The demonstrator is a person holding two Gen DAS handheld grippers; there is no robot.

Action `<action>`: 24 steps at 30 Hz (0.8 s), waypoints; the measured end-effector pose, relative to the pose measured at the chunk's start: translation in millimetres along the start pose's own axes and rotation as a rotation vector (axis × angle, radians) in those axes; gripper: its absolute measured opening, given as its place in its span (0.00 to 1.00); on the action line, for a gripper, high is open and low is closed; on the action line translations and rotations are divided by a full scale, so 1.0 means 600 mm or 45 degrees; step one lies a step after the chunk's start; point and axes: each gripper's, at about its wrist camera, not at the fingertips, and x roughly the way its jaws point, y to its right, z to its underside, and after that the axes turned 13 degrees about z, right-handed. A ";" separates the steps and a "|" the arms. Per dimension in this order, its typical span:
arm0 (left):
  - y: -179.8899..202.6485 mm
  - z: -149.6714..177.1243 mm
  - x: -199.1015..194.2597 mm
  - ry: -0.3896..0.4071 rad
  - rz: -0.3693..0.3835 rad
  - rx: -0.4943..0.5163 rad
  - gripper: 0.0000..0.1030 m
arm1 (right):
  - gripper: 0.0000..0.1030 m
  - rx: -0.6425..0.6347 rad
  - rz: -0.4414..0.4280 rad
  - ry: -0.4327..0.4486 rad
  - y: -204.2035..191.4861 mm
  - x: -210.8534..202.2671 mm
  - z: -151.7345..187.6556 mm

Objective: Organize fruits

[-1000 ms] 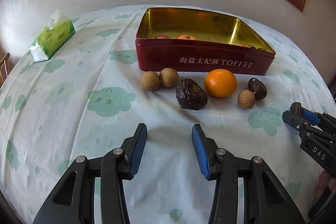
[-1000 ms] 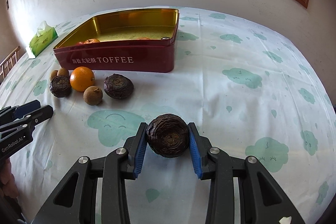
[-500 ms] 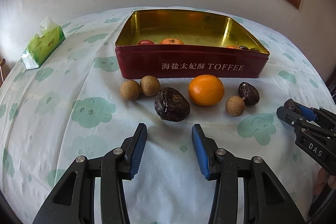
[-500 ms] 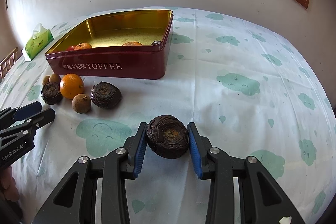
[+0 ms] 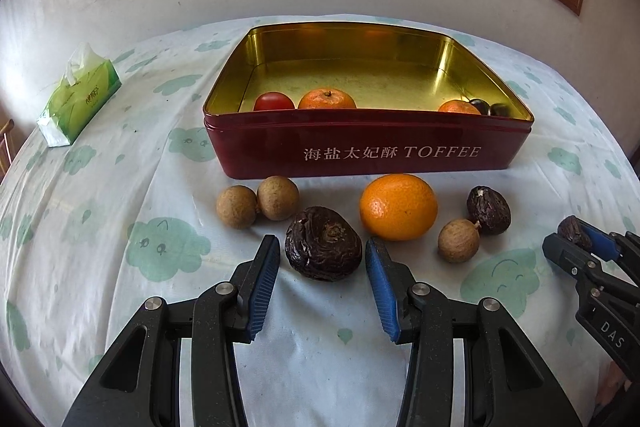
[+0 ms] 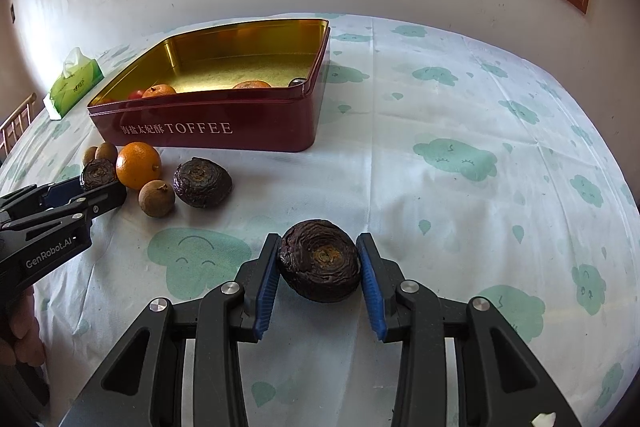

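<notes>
A red toffee tin with a gold inside holds a tomato, two oranges and dark fruits. In front of it lie two brown longans, a dark wrinkled fruit, an orange, another longan and a small dark fruit. My left gripper is open, its fingers either side of the dark wrinkled fruit. My right gripper is shut on another dark wrinkled fruit, above the tablecloth right of the row; the tin is far left.
A green tissue pack lies at the far left of the cloud-print tablecloth. A wall with a wooden-framed window stands behind the table. A chair back shows at the left edge.
My left gripper has moved forward to the dark wrinkled fruit, which now sits between its open fingers. My right gripper keeps its fruit and has shifted slightly.
</notes>
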 end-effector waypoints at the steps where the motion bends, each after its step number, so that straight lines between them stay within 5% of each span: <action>1: -0.001 0.000 0.000 0.002 0.002 0.002 0.45 | 0.35 0.000 0.000 0.000 0.000 0.000 0.000; 7: 0.001 0.002 0.000 0.011 0.019 0.022 0.36 | 0.35 0.000 -0.001 -0.001 0.000 0.000 -0.001; 24: -0.001 0.019 -0.014 0.013 0.008 0.029 0.35 | 0.35 -0.003 0.003 0.000 -0.002 0.000 0.000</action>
